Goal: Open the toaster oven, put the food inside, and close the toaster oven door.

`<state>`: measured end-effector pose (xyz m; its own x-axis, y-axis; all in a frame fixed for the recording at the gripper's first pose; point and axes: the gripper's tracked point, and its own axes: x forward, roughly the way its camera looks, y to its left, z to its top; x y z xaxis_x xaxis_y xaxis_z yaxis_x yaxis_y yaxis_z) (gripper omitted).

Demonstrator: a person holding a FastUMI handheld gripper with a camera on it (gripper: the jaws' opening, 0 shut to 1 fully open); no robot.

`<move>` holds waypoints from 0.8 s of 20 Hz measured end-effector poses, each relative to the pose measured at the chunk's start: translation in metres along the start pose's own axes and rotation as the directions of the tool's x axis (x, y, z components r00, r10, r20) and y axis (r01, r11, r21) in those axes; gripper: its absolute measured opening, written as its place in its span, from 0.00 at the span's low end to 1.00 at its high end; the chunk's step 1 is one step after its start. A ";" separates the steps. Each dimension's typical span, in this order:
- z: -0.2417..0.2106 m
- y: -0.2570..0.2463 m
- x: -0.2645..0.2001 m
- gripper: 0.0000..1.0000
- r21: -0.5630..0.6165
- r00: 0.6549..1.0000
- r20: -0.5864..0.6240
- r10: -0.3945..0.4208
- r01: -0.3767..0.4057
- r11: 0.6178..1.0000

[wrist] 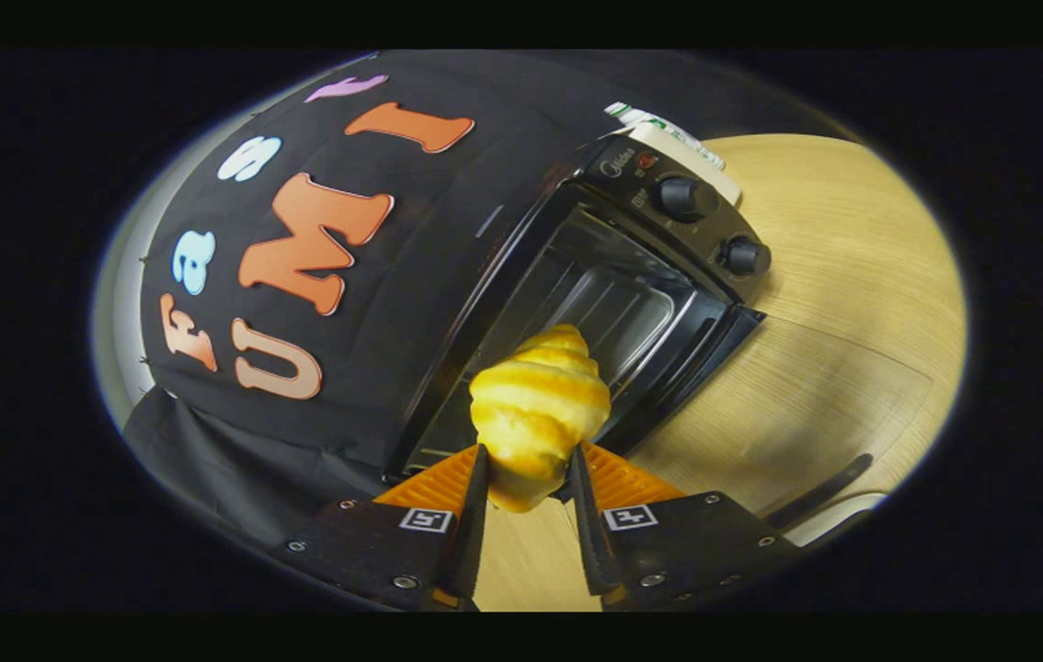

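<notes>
The tongs [529,471] grip a croissant [537,414], one finger pressed to each flank of its near end, so the pastry juts forward from between them with its pointed tip leading. Under the fingers lies the pale wooden desk [843,303]. A dark, curved bar [823,492] lies on the desk beside the tongs, and what it belongs to cannot be told.

Just beyond the croissant stands the toaster oven [595,294], black, seen tilted in the fisheye view. Its door [701,368] hangs open, dropped down toward the desk, and the bare metal cavity [604,303] shows behind the pastry's tip. The croissant is in front of the opening, not yet inside. Two round knobs [682,198] sit on the oven's control panel beside the cavity. A white box [678,147] shows behind the oven.
</notes>
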<state>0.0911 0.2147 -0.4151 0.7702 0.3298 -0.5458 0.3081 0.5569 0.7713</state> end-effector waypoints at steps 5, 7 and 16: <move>0.006 0.001 0.030 0.46 0.025 1.000 0.022 -0.003 0.002 1.000; 0.007 0.002 0.041 0.46 0.038 1.000 0.021 0.003 -0.004 0.999; 0.008 0.007 0.059 0.59 0.052 0.999 0.029 0.037 -0.038 0.998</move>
<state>0.1432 0.2319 -0.4398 0.7966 0.3281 -0.5077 0.3074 0.5033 0.8076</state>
